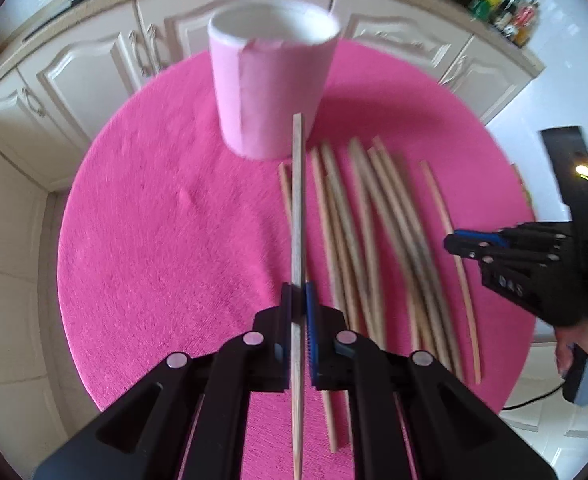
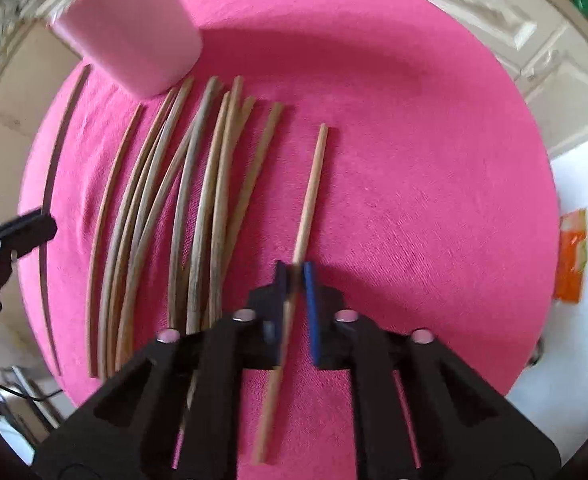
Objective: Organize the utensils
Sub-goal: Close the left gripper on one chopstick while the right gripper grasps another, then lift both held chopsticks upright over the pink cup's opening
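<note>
Round pink worktop (image 1: 142, 240), cloth-textured, with cream kitchen cabinets (image 1: 74, 72) behind it.

Item 1: pale pink cylindrical holder (image 1: 272, 80), upright at the far side of the worktop, open at the top; inside not visible.

Item 2: loose wooden chopsticks (image 1: 357, 224), a fanned bunch lying flat on the pink surface just in front of the holder, several overlapping; exact count unclear through blur.

Item 3: left gripper (image 1: 297, 304), black with blue pads, jaws pressed together on 1 chopstick (image 1: 297, 200). This stick runs lengthwise between the fingers, its far tip showing in front of the holder's lower wall.

Item 4: right gripper (image 2: 294, 284), same build, jaws pinching a separate single chopstick (image 2: 311, 192) at mid-length. This stick lies apart from the bunch, on its right side, far end pointing away across the worktop.

Item 5: an orange packet (image 2: 571, 256) on the white floor beside the worktop.
</note>
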`<state>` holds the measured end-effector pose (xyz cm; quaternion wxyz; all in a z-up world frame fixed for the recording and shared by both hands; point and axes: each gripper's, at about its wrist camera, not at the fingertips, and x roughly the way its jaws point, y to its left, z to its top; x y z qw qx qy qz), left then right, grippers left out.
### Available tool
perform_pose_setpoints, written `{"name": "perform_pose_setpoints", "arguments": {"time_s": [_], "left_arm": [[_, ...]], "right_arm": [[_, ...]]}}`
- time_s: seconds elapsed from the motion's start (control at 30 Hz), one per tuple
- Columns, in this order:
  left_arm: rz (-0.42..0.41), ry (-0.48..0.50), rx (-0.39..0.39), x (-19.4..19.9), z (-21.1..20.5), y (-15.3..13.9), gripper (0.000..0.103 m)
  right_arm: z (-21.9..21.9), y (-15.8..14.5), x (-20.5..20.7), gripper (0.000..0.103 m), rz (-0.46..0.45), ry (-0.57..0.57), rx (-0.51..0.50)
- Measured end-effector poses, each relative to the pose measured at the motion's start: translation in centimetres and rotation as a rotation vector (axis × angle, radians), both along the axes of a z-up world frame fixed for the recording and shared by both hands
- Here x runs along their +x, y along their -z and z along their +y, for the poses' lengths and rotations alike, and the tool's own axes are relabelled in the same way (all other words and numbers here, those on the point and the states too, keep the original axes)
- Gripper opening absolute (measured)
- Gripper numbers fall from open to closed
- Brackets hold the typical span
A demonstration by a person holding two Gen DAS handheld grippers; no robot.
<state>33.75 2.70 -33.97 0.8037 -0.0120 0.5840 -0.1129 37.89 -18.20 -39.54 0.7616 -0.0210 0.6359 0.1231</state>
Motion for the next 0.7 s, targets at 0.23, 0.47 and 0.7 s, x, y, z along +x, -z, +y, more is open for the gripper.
{"name": "perform_pose_setpoints", "arguments": {"time_s": [0.23,0.47,0.7], "left_arm": [[-0.152,0.029,-0.078,-0.9,-1.6,-4.1,0.007],[-0.342,-0.031,-0.203,0.9,-2.5,-10.0,0.007],[-0.491,-0.143,-0.275,4.3,-0.3,-13.6,0.007]], "right_arm": [[-4.2,-3.0,0.0,0.006,-0.059,0.093,0.171],[-4.8,-10.6,0.6,0.006,-0.223,0.099,0.349],[-3.0,-16.8,1.5,0.006,-0.351,0.035,0.467]]}}
